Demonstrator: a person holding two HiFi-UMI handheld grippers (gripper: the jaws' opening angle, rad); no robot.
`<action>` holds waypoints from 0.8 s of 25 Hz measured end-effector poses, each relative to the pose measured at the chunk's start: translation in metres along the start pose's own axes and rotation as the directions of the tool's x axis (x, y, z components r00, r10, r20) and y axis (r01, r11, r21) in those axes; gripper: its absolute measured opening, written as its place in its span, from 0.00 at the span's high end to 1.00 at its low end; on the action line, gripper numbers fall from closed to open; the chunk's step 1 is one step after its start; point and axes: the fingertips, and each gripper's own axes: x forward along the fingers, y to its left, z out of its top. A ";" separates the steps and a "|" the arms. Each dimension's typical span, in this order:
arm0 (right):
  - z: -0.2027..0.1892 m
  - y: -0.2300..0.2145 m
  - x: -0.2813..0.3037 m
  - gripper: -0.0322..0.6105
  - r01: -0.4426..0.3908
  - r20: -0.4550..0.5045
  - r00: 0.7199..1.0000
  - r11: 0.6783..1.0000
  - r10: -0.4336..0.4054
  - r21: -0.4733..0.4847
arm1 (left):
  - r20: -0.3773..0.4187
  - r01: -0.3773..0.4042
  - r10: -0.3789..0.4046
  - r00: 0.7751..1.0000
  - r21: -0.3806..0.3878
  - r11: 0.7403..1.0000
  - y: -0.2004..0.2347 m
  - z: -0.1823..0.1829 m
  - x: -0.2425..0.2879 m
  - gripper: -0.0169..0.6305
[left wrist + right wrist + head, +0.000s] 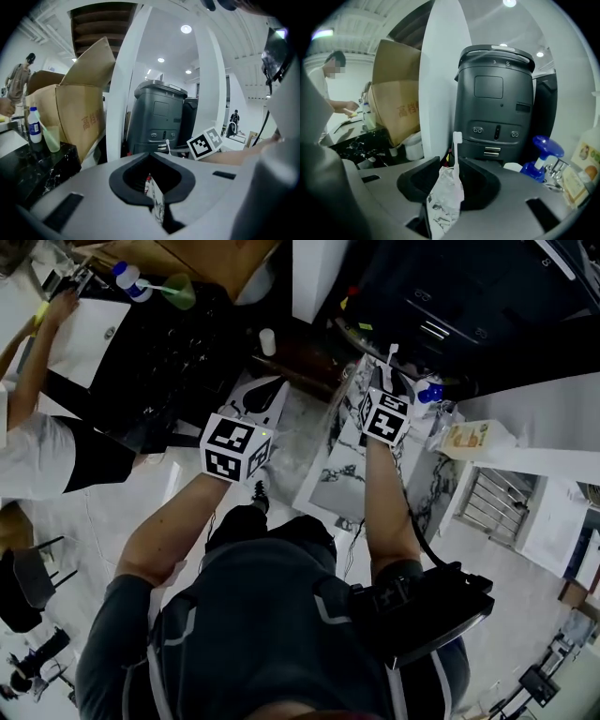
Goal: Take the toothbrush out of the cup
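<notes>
A white toothbrush [457, 150] stands upright between my right gripper's [450, 187] jaws, bristle head on top, clear of any cup. From the head view the toothbrush [392, 356] pokes out past the right gripper [389, 381], which is shut on its handle over a marble-patterned surface. My left gripper [262, 395] is lower and to the left of it. In its own view the left gripper [152, 185] has its jaws together, only a thin slit between them and nothing held. The right gripper's marker cube [206, 143] shows at the right of the left gripper view.
A dark grey bin [494, 108] and a white pillar [438, 84] stand straight ahead. A cardboard box [79, 117] sits behind a black marble counter [169, 362] holding a green cup [180, 289]. A blue-topped pump bottle [543, 154] is at the right. Another person [37, 437] works at the left.
</notes>
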 end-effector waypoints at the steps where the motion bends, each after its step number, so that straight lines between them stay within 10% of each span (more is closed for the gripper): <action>1: -0.002 -0.001 0.003 0.73 0.014 -0.004 1.000 1.000 -0.014 0.005 | 0.000 0.000 0.000 1.000 0.000 1.000 0.002 0.000 -0.001 0.96; 20: -0.007 -0.011 0.031 0.73 0.137 -0.078 0.987 0.990 -0.139 -0.034 | -0.026 0.047 -0.048 0.999 -0.011 0.999 0.007 -0.014 -0.011 0.96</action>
